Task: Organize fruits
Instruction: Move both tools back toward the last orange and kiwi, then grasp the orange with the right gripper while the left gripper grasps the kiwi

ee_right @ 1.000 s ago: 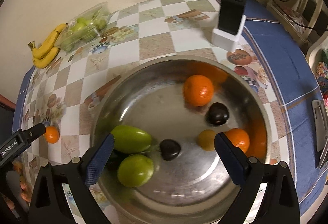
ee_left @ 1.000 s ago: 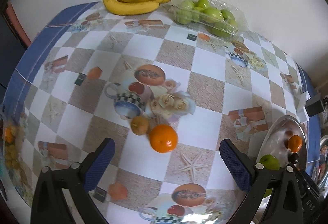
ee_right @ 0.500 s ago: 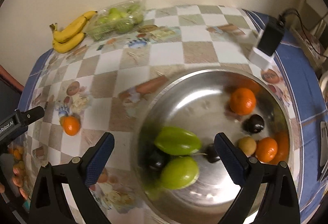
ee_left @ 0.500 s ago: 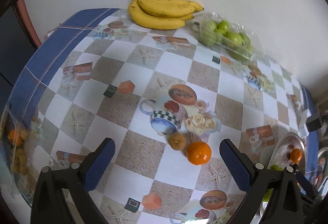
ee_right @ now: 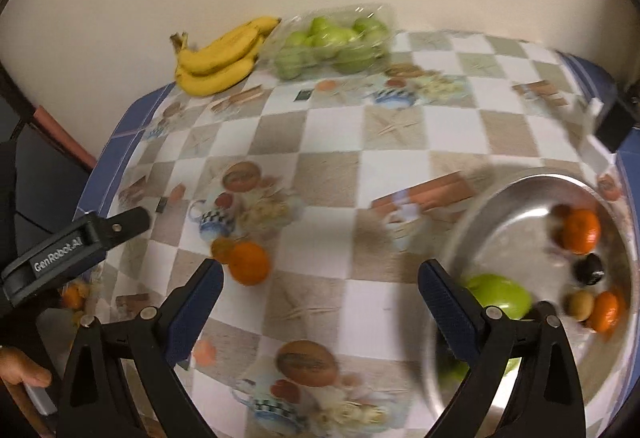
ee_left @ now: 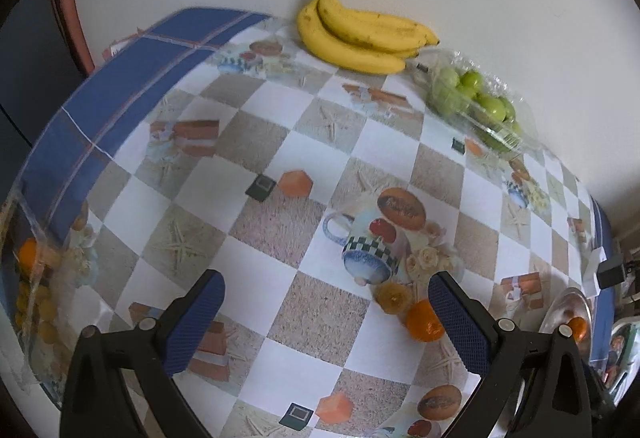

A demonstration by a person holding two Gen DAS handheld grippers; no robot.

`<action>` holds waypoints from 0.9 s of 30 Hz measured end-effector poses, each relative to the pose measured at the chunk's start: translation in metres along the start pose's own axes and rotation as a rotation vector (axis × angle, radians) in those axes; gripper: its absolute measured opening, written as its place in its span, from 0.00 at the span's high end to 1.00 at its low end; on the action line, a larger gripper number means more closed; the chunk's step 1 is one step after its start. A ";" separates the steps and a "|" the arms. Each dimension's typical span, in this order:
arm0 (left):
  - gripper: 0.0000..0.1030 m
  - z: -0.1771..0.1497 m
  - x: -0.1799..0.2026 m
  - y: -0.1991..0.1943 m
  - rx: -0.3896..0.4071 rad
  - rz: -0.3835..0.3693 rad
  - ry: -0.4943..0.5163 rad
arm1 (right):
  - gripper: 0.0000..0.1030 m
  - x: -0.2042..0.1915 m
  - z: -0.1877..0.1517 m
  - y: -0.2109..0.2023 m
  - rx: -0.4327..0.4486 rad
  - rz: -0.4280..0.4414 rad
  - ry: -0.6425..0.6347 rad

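Note:
A loose orange (ee_left: 425, 321) and a small brown fruit (ee_left: 394, 298) lie together on the checked tablecloth; they also show in the right wrist view as the orange (ee_right: 248, 262) and the brown fruit (ee_right: 222, 248). My left gripper (ee_left: 326, 322) is open and empty, left of them. My right gripper (ee_right: 320, 302) is open and empty, between the orange and the steel bowl (ee_right: 500, 205). The bowl holds green fruit (ee_right: 498, 294), oranges (ee_right: 580, 230) and dark fruits (ee_right: 589, 269).
Bananas (ee_left: 360, 33) and a clear pack of green fruit (ee_left: 476, 101) lie at the far edge by the wall. A plastic bag of small orange fruits (ee_left: 30, 278) hangs at the table's left edge. A black charger (ee_right: 612, 121) sits at the right.
Both grippers have swung left. The bowl has slid toward the right in the right wrist view, and the loose orange has drifted right in the left wrist view. Both stay open.

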State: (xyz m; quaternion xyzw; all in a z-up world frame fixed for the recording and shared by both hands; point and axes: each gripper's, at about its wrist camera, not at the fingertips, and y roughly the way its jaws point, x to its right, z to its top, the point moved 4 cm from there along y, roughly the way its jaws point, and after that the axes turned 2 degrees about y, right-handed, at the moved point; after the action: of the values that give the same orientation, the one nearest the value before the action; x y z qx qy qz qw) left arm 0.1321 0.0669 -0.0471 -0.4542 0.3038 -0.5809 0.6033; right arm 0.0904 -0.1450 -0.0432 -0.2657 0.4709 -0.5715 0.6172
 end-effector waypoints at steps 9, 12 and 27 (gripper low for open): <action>0.04 -0.011 -0.005 0.044 -0.137 -0.025 -0.083 | 0.05 -0.019 -0.011 0.045 -0.099 -0.020 -0.047; 0.08 -0.011 -0.007 0.049 -0.145 -0.022 -0.095 | 0.05 -0.028 -0.010 0.053 -0.107 -0.010 -0.064; 0.21 -0.006 -0.006 0.058 -0.162 -0.095 -0.126 | 0.58 -0.052 -0.009 0.079 -0.141 0.075 -0.085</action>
State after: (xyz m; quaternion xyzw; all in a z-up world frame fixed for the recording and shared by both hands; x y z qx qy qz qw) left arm 0.1507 0.0669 -0.1023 -0.5508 0.2894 -0.5528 0.5543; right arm 0.1236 -0.0769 -0.1004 -0.3147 0.4931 -0.5016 0.6374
